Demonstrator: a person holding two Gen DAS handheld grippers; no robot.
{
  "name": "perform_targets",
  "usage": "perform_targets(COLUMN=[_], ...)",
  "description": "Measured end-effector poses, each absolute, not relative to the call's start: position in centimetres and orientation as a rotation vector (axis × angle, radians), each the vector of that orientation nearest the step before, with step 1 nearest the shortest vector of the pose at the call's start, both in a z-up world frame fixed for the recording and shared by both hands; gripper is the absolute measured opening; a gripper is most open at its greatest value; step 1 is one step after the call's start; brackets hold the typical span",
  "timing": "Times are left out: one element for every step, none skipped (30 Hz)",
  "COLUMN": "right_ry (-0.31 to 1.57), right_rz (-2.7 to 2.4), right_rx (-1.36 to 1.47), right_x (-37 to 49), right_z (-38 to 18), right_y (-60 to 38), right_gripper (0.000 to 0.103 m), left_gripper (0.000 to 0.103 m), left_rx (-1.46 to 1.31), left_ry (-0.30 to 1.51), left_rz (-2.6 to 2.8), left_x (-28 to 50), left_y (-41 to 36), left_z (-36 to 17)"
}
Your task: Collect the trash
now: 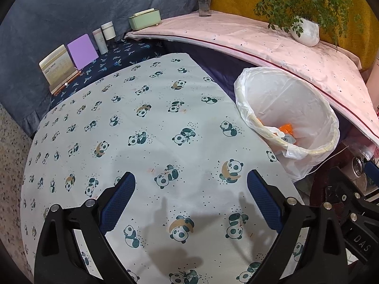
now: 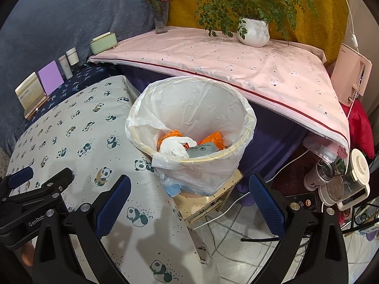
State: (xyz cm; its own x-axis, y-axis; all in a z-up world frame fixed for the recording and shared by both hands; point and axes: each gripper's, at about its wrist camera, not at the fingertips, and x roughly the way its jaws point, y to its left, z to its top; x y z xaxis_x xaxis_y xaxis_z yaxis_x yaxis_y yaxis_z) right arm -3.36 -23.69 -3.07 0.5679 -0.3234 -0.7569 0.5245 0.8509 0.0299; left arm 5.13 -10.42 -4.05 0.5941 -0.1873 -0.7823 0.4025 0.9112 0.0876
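Observation:
A trash bin lined with a clear plastic bag [image 2: 196, 116] stands on a small stool right of the panda-print table [image 2: 78, 139]. Inside lie orange wrappers [image 2: 213, 139], a crumpled white tissue [image 2: 176, 145] and a grey packet [image 2: 201, 150]. The bin also shows in the left wrist view [image 1: 286, 108]. My left gripper [image 1: 190, 182] is open and empty above the panda tablecloth [image 1: 142, 127]. My right gripper [image 2: 189, 187] is open and empty, in front of the bin and over the table's right edge. The left gripper's body shows at the left of the right wrist view [image 2: 35, 189].
A pink-covered shelf [image 2: 236, 59] holds a white potted plant [image 2: 253, 32], a flower vase [image 2: 161, 21] and a green box [image 2: 103, 42]. Cards and tubes [image 1: 80, 52] stand behind the table. Jars and a white kettle [image 2: 343, 179] sit at right, with cables [image 2: 225, 213] on the tiled floor.

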Motion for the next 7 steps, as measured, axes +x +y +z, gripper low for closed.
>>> perform_targets(right_ry=[0.829, 0.829, 0.83, 0.829, 0.829, 0.829, 0.828], right_rz=[-0.504, -0.504, -0.504, -0.504, -0.504, -0.505, -0.505], right_rx=[0.264, 0.263, 0.263, 0.264, 0.264, 0.264, 0.264], right_x=[-3.37, -3.35, -3.31, -3.31, -3.31, -3.32, -3.32], right_z=[-3.07, -3.1, -3.13, -3.12, -3.12, -3.12, -3.13], right_y=[-23.69, -23.69, -23.74, -23.72, -23.71, -23.72, -23.73], right_gripper=[0.096, 0.096, 0.096, 0.096, 0.096, 0.096, 0.096], left_gripper=[0.091, 0.091, 0.091, 0.091, 0.091, 0.091, 0.091], left_rx=[0.271, 0.271, 0.271, 0.273, 0.275, 0.277, 0.279], left_ry=[0.871, 0.872, 0.872, 0.872, 0.872, 0.873, 0.873], left_rz=[-0.346, -0.348, -0.354, -0.36, -0.365, -0.369, -0.373], left_x=[5.14, 5.12, 5.11, 5.12, 5.1, 5.07, 5.07], left_y=[-10.44, -10.47, -10.49, -10.55, -10.61, -10.68, -10.71], left_z=[-4.08, -4.1, -4.12, -4.15, -4.17, -4.17, -4.19])
